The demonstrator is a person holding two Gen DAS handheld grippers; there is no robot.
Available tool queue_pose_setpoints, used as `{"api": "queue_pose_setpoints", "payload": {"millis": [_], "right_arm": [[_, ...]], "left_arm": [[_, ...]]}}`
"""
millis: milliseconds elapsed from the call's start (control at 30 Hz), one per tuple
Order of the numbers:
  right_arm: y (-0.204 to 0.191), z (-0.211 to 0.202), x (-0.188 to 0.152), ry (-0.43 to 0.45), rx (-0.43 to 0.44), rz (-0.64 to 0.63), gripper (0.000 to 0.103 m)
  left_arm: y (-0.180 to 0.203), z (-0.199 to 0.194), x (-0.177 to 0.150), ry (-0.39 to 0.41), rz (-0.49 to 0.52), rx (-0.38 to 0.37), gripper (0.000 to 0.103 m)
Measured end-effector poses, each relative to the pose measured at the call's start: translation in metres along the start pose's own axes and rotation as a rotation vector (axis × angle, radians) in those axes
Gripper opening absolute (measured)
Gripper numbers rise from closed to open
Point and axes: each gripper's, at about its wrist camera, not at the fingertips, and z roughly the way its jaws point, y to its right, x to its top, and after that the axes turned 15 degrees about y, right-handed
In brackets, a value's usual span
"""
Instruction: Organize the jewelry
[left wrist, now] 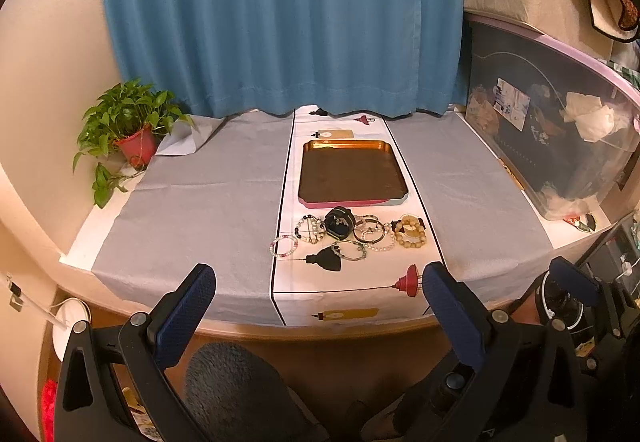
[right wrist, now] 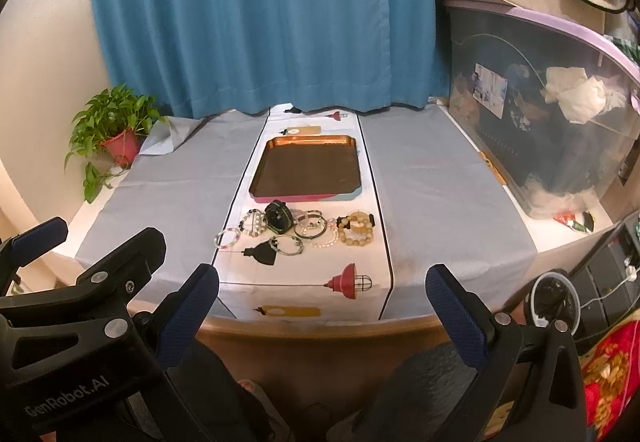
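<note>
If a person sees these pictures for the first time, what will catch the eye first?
The wide blue curtain fills the back, hanging behind the table. Below it, on the white runner, lies an empty dark tray, and just in front of the tray a cluster of bracelets. A green plant in a red pot stands at the table's far left corner.

The one readable text is "GenRobot.AI", in pale letters on the black body of the left gripper (right wrist: 66, 254), low at the left edge of the right wrist view. A sticker (right wrist: 491, 84) on the bin far ahead to the right is too blurred to read.
</note>
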Motion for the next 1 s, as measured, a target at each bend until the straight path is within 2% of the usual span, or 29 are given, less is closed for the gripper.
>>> {"api": "queue_pose_setpoints", "payload": {"millis": [1000], "right_arm": [[-0.003,-0.008,-0.001,0.0,0.019,0.006,0.103]], "left_arm": [[0.0,-0.013,-0.009,0.014,-0.002,0.01,0.103]]}}
